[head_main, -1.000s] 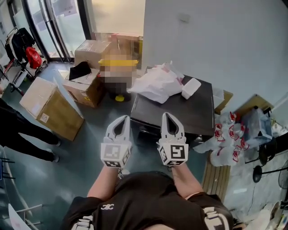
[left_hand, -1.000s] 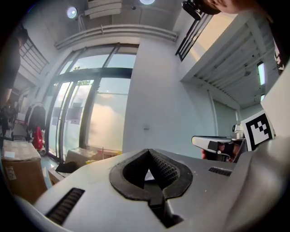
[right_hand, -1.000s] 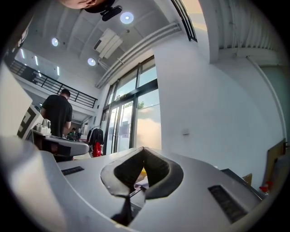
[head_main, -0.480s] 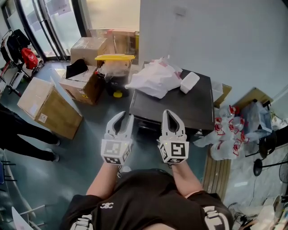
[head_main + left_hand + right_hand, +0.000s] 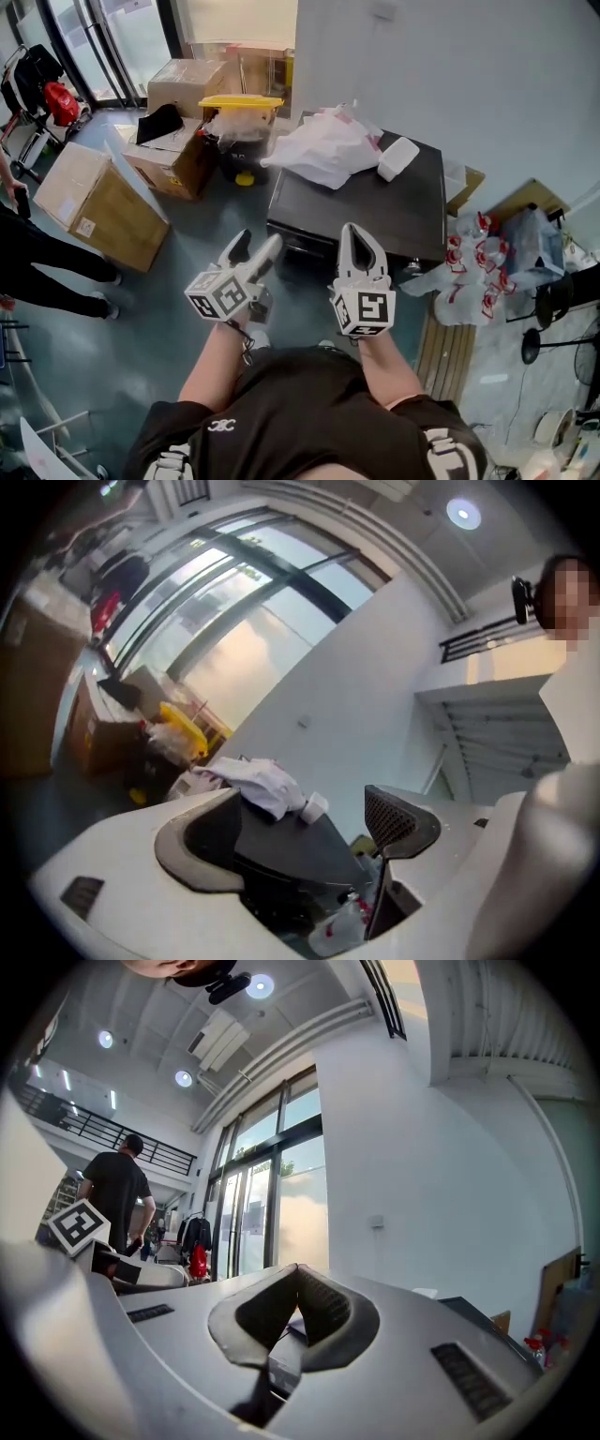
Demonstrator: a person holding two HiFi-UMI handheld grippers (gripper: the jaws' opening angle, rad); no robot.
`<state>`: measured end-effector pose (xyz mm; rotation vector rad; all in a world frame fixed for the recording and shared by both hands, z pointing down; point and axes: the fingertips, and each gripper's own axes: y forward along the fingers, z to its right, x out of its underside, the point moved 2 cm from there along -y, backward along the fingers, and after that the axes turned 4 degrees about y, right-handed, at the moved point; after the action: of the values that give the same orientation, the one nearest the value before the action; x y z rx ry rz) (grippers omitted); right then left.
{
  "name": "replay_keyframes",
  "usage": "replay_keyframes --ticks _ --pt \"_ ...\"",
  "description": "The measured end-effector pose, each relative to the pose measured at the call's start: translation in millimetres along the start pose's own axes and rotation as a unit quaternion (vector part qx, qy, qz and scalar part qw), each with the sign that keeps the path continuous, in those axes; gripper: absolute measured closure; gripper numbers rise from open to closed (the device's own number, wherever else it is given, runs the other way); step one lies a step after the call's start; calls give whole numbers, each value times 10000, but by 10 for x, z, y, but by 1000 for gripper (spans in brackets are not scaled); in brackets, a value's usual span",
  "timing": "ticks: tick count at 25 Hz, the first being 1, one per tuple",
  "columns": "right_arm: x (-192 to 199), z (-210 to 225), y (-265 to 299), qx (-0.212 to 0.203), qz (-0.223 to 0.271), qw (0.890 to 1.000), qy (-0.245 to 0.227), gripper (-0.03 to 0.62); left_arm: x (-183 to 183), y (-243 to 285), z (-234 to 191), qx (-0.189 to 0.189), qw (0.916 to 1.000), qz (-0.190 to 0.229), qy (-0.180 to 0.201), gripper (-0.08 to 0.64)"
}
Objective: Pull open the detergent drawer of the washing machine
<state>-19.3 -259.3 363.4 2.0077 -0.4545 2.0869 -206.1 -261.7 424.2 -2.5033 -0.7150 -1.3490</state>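
The washing machine (image 5: 375, 211) is a black box against the white wall, seen from above; its drawer cannot be made out on the dark front (image 5: 298, 251). My left gripper (image 5: 256, 242) hangs before the machine's front left corner, rolled onto its side, jaws opening with nothing between them. In the left gripper view the left gripper (image 5: 300, 827) frames the machine's top (image 5: 291, 841). My right gripper (image 5: 352, 230) is shut and empty just in front of the machine; in the right gripper view the right gripper (image 5: 296, 1274) has its pads pressed together.
A white plastic bag (image 5: 328, 150) and a white box (image 5: 397, 157) lie on the machine. Cardboard boxes (image 5: 94, 202) and a yellow-lidded bin (image 5: 242, 131) stand at the left. Bagged bottles (image 5: 478, 272) sit at the right. A person (image 5: 47, 272) stands at the far left.
The left gripper has sunk a little, rolled onto its side and gone from shut to open. The right gripper has kept still and shut.
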Motion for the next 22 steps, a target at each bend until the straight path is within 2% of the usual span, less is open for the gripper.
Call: replay_keyframes --ticks 3,5,11,18,21,22 --pt "55 61 -39 30 -94 9999 -26 591 220 46 -108 157 9972 -69 -728 175" --pt "98 109 -83 60 -181 9998 -40 589 403 76 -162 202 9944 -127 -1028 175" --pt "239 288 -182 164 -418 9989 -116 591 935 203 -251 405 9882 -384 -1428 175" --pt "357 457 -232 272 -684 9971 -186 590 1402 359 -519 523 9650 -288 -2553 176" --pt "445 551 -253 341 -799 9958 -278 590 1631 394 -714 229 9677 -517 -2455 175" --pt "474 580 -253 349 -824 9955 -299 591 1681 433 -749 251 9671 -511 -2479 176"
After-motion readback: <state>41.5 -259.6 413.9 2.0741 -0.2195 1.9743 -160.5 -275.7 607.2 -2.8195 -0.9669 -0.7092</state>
